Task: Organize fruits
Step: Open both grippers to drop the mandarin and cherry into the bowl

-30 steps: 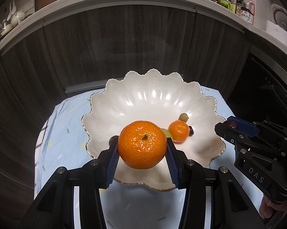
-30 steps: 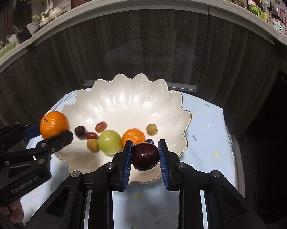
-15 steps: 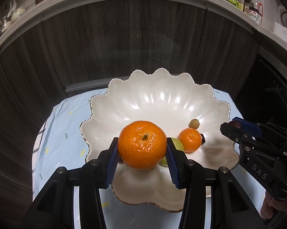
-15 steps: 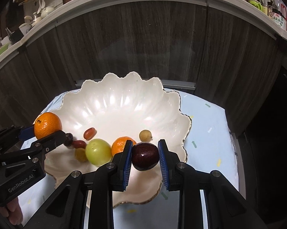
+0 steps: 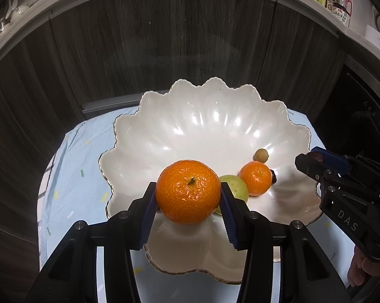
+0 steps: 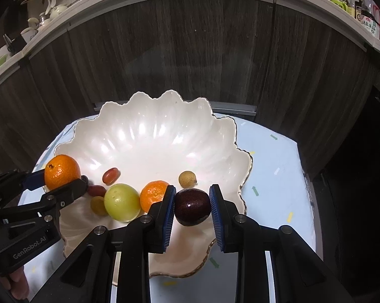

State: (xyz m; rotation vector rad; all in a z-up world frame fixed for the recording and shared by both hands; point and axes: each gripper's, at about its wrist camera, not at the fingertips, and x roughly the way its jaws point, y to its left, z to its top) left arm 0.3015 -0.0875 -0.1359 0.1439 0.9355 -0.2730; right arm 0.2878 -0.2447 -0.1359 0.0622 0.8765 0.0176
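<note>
I have the left gripper [image 5: 188, 197], jaws just eased a little wider, with the big mandarin [image 5: 188, 191] still between its pads, and the right gripper [image 6: 192, 207] clamped narrow on the dark plum [image 6: 193, 206]; both fruits hang over the near lip of the white scalloped bowl [image 6: 154, 136]. Ahead of the jaws the bowl already holds a green fruit [image 6: 121, 202], a small mandarin [image 6: 153, 194], a longan [image 6: 187, 178] and some red grapes [image 6: 111, 175]. I judge only these two drops remain.
</note>
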